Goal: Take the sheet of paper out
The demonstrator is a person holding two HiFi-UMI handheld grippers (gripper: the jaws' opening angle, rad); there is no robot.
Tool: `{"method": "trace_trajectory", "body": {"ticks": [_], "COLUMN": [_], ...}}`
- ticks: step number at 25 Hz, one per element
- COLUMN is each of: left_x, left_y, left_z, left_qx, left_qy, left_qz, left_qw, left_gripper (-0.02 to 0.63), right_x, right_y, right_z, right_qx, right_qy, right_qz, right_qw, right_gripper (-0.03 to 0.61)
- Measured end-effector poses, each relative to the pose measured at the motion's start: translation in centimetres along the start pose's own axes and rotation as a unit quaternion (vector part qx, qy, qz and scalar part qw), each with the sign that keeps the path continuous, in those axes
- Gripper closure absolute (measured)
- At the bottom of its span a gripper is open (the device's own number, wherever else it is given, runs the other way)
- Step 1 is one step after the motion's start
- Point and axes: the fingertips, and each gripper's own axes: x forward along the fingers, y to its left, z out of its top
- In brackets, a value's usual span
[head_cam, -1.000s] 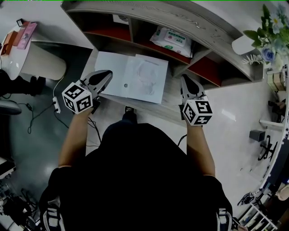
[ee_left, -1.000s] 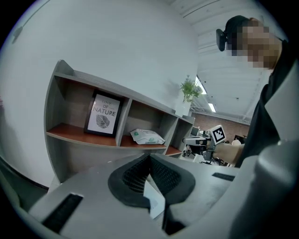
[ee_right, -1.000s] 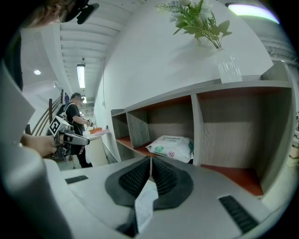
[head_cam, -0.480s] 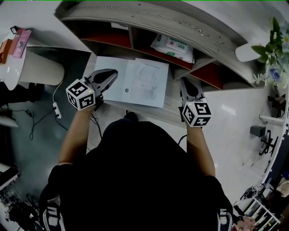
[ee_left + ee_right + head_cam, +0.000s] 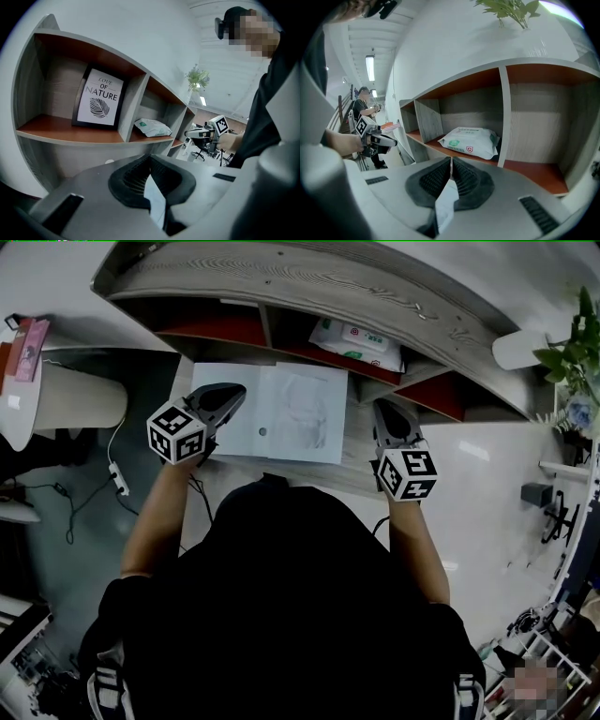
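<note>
Two white pages (image 5: 272, 413) lie side by side on the desk under the shelf; the right one bears a faint drawing. My left gripper (image 5: 239, 390) is shut, its tips over the left page's left part; whether they touch it I cannot tell. In the left gripper view the left gripper (image 5: 150, 157) points at the shelf with nothing between its jaws. My right gripper (image 5: 382, 407) hovers to the right of the pages, apart from them. It too is shut and holds nothing in the right gripper view (image 5: 451, 160).
The curved wooden shelf (image 5: 281, 277) stands just behind the pages. A pack of wet wipes (image 5: 356, 334) lies in its middle compartment, a framed print (image 5: 99, 98) in the left one. A plant (image 5: 572, 343) is at the far right. Cables lie on the floor (image 5: 112, 470).
My left gripper has shifted a little to the right, further over the left page. The right gripper has hardly moved. Both stay shut.
</note>
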Motion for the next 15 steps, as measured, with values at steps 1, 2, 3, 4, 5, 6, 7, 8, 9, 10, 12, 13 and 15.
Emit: {"method": "trace_trajectory", "body": {"ticks": [1, 2, 3, 4, 5, 6, 7, 8, 9, 10, 12, 13, 15], "left_x": [0.3, 0.6, 0.9, 1.3, 1.7, 2.1, 2.5, 2.9, 3.2, 3.6, 4.4, 4.8, 5.5], "left_y": [0.3, 0.6, 0.9, 1.1, 1.3, 1.5, 1.7, 2.0, 2.3, 2.6, 3.4, 3.8, 4.2], "left_z": [-0.2, -0.5, -0.7, -1.0, -1.3, -1.6, -1.8, -2.1, -2.4, -2.9, -3.9, -4.4, -5.3], "left_qx": [0.0, 0.003, 0.006, 0.008, 0.008, 0.007, 0.005, 0.004, 0.003, 0.003, 0.001, -0.002, -0.008], "left_qy": [0.005, 0.011, 0.018, 0.024, 0.029, 0.033, 0.037, 0.041, 0.046, 0.052, 0.067, 0.074, 0.085], "left_qz": [-0.001, -0.001, -0.001, -0.002, -0.004, -0.007, -0.011, -0.014, -0.017, -0.019, -0.021, -0.023, -0.031], "left_qw": [1.0, 0.9999, 0.9998, 0.9997, 0.9995, 0.9994, 0.9992, 0.9991, 0.9988, 0.9984, 0.9975, 0.997, 0.9959], "left_gripper": [0.592, 0.592, 0.592, 0.592, 0.592, 0.592, 0.592, 0.592, 0.592, 0.592, 0.592, 0.592, 0.592], "right_x": [0.1, 0.3, 0.4, 0.5, 0.7, 0.9, 1.0, 1.2, 1.3, 1.5, 1.9, 2.1, 2.5], "right_y": [0.0, -0.1, -0.1, -0.1, -0.2, -0.2, -0.3, -0.3, -0.3, -0.2, -0.2, -0.1, 0.1], "right_z": [-0.1, -0.2, -0.4, -0.6, -0.9, -1.1, -1.4, -1.6, -1.9, -2.2, -2.8, -3.1, -3.6], "right_qx": [0.0, 0.0, 0.0, 0.001, 0.001, 0.001, 0.002, 0.003, 0.005, 0.007, 0.011, 0.013, 0.014], "right_qy": [0.003, 0.005, 0.009, 0.012, 0.016, 0.02, 0.024, 0.028, 0.032, 0.037, 0.045, 0.049, 0.057], "right_qz": [-0.002, -0.005, -0.007, -0.008, -0.01, -0.012, -0.014, -0.015, -0.017, -0.018, -0.02, -0.02, -0.021], "right_qw": [1.0, 1.0, 1.0, 1.0, 1.0, 1.0, 1.0, 0.999, 0.999, 0.999, 0.999, 0.998, 0.998], "right_gripper": [0.555, 0.555, 0.555, 0.555, 0.555, 0.555, 0.555, 0.555, 0.555, 0.555, 0.555, 0.555, 0.555]}}
